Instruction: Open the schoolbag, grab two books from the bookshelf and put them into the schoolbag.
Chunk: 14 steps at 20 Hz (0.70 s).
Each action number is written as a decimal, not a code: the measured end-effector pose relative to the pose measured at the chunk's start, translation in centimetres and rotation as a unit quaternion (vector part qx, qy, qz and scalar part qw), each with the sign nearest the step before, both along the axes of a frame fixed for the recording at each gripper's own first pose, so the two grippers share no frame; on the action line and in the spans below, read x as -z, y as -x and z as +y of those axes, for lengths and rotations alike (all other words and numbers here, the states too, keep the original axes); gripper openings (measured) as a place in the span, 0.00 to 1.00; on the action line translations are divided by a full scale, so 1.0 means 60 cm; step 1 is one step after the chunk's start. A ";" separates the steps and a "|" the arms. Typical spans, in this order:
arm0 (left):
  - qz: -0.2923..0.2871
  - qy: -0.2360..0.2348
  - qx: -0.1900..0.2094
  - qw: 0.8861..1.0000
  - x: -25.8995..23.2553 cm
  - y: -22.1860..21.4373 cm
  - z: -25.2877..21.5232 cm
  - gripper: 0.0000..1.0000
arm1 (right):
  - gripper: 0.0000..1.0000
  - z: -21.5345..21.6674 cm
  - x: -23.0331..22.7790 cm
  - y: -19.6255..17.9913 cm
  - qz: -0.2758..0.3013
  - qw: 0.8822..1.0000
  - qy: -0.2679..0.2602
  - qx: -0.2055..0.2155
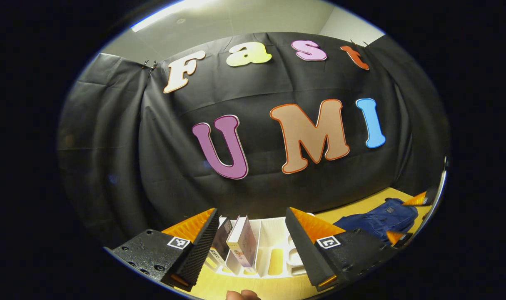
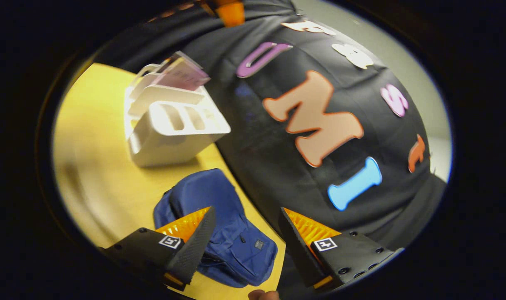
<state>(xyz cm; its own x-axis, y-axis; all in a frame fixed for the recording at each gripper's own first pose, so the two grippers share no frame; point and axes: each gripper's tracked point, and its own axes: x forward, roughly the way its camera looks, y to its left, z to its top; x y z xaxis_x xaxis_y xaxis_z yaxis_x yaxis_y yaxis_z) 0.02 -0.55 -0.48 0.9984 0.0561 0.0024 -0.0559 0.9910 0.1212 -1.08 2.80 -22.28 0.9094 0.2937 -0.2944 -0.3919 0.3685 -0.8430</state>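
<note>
A white bookshelf [image 1: 273, 250] stands on the yellow table just beyond my left gripper [image 1: 250, 246], which is open and holds nothing. Two books [image 1: 242, 241] lean upright in the rack, seen between the fingers. The blue schoolbag [image 1: 380, 221] lies flat to the right, zipped shut as far as I can see. In the right gripper view my right gripper [image 2: 244, 237] is open above the schoolbag [image 2: 219, 221], not touching it. The bookshelf [image 2: 169, 125] with its books [image 2: 182, 73] stands farther off at the upper left.
The yellow table [image 2: 98, 175] meets the black cloth wall right behind the bag and rack. Part of the other gripper [image 1: 419, 200] shows at the far right of the left gripper view. A fingertip [image 1: 242, 295] shows at the bottom edge.
</note>
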 end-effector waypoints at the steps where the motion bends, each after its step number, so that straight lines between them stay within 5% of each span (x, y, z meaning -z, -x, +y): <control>1: -0.001 -0.001 -0.003 1.000 -0.002 -0.001 0.003 0.94 | 0.90 0.000 0.026 0.000 0.010 1.000 0.019 -0.008; 3: 0.001 -0.003 -0.012 1.000 0.001 -0.001 0.010 0.93 | 0.99 -0.002 0.069 -0.007 0.027 0.998 0.045 -0.019; 14: 0.017 -0.013 -0.036 0.999 0.007 0.015 0.042 0.95 | 0.94 0.021 0.194 -0.065 0.061 0.985 0.150 -0.052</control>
